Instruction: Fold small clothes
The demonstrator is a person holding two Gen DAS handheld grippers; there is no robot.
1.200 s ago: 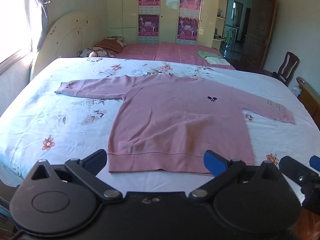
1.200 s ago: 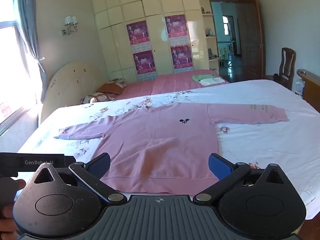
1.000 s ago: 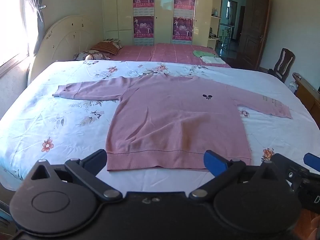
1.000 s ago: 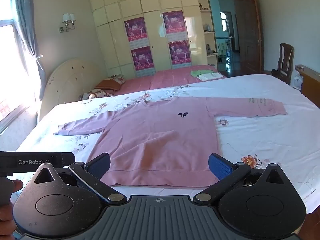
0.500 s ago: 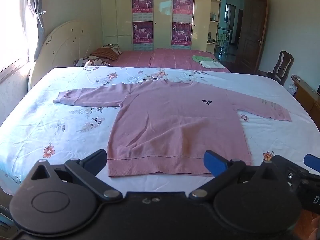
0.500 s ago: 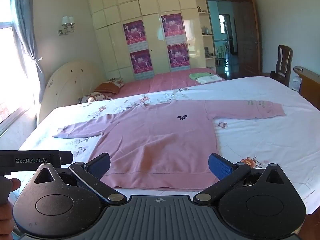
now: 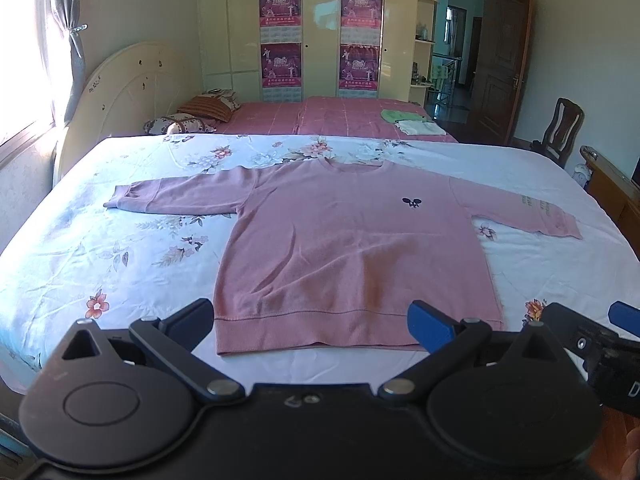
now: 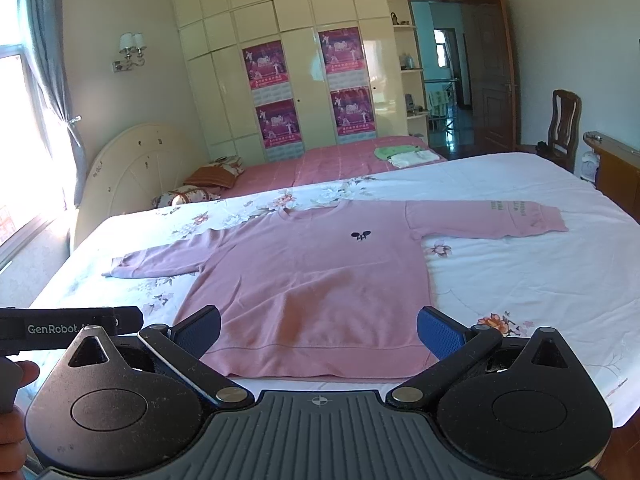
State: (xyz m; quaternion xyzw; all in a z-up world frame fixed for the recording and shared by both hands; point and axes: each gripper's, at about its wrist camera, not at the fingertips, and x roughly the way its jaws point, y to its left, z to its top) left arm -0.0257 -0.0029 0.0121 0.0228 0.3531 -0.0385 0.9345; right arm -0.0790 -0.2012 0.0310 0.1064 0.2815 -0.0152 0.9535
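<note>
A pink long-sleeved sweater [image 7: 352, 248] [image 8: 320, 276] lies flat and face up on the floral bedsheet [image 7: 120, 248], both sleeves spread sideways, hem toward me. It has a small dark logo on the chest. My left gripper [image 7: 312, 322] hovers open just short of the hem, nothing between its fingers. My right gripper [image 8: 318, 330] is also open, held above the hem near the bed's front edge. The right gripper's body shows at the lower right of the left wrist view, and the left one at the lower left of the right wrist view.
A second bed with a pink cover [image 7: 340, 120] stands behind, with folded green and white clothes [image 7: 412, 122] and pillows [image 7: 200, 112]. Wardrobes line the far wall. A wooden chair [image 7: 560, 132] and an open door are at the right; a window is at the left.
Both views have tilted up and drawn back slightly from the bed, so the sweater sits a little farther off. The sweater has not moved, and both grippers stay open.
</note>
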